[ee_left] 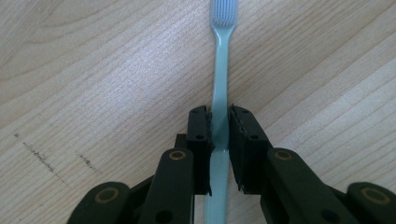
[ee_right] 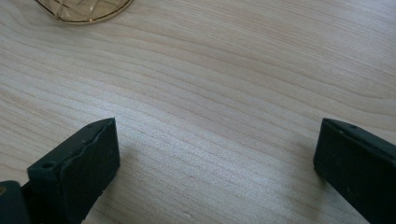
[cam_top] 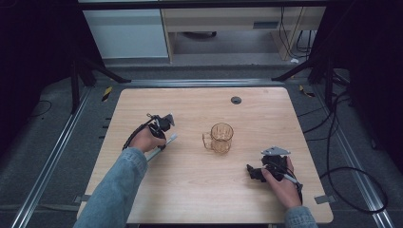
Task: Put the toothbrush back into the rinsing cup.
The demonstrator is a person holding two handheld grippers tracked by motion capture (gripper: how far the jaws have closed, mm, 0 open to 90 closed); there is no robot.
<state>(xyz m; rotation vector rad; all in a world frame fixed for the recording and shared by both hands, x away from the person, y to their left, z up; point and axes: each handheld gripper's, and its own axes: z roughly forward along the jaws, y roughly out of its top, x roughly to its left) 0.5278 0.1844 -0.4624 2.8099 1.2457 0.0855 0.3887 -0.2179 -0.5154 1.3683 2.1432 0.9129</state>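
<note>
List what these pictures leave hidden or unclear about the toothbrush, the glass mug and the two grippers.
- Toothbrush: left gripper view, bristle tip cut off by the top edge; handle end hidden under the left gripper. In the high view the hand covers its middle.
- Glass mug: right gripper view, only a sliver of its base at the top edge.
- Right gripper: high view, jaws too small and dark to read.

Even overhead light on the table [cam_top: 190,185] — dark, murky surroundings, soft low-resolution frames
</note>
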